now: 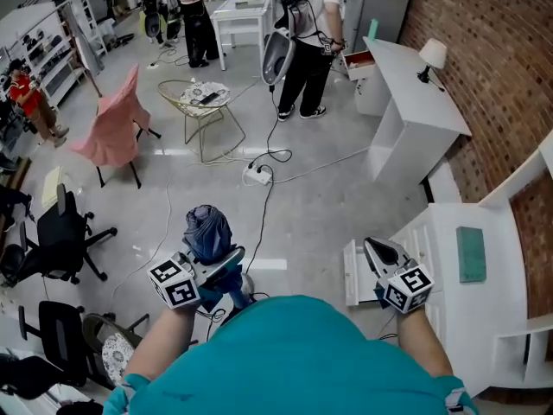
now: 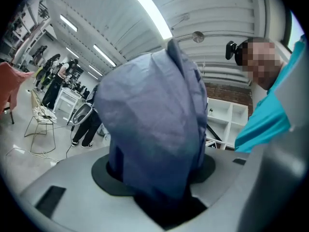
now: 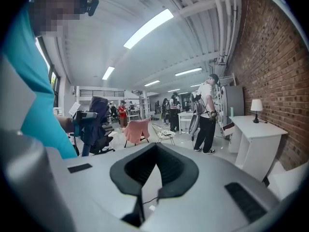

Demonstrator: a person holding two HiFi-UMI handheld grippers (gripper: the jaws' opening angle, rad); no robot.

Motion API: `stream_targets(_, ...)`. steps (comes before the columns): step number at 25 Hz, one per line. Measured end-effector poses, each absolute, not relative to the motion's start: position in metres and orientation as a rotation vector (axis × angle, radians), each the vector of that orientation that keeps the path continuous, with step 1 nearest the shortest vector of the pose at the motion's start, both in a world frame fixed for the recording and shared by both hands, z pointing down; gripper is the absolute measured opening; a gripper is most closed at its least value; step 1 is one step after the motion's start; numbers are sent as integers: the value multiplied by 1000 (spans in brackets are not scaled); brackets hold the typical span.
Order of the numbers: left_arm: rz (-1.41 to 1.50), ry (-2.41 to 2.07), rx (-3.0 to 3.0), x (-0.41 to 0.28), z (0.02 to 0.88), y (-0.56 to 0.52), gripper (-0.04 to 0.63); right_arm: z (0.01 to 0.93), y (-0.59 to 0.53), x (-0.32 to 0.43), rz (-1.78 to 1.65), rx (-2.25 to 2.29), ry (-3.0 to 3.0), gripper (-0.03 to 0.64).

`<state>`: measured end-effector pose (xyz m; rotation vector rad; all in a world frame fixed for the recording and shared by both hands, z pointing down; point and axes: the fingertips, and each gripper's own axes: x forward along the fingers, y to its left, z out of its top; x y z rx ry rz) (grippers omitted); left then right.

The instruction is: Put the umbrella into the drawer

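A folded blue umbrella [image 1: 207, 230] stands upright in my left gripper [image 1: 212, 262], whose jaws are shut on its lower part. In the left gripper view the umbrella's fabric [image 2: 154, 124] fills the space between the jaws of the left gripper [image 2: 159, 178] and hides what lies ahead. My right gripper [image 1: 373, 247] is shut and holds nothing; it hovers beside the open white drawer [image 1: 352, 275] of the white cabinet [image 1: 449, 318] at the right. In the right gripper view, that gripper's [image 3: 154, 146] pads meet at the tip, and the umbrella [image 3: 98, 115] shows far left.
Black office chairs [image 1: 60, 236] stand at the left. A chair draped in pink cloth [image 1: 112, 132], a wire chair [image 1: 203, 102] and a power strip with cables [image 1: 257, 174] are on the floor ahead. A white desk with a lamp [image 1: 419, 102] lines the brick wall; people stand behind.
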<state>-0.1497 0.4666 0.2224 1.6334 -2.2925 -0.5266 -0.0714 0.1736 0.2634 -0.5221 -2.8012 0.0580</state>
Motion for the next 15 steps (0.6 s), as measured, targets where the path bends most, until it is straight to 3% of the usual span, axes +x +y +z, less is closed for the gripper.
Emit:
stream_targets(8,-475,-2169,1734,-291,210,501,261,244,238,-187,135,-422,-2829,23)
stream_targets(15,-504,-2111,1762,-365,213,517,261,242,257,-247,155,-355,-2822,23)
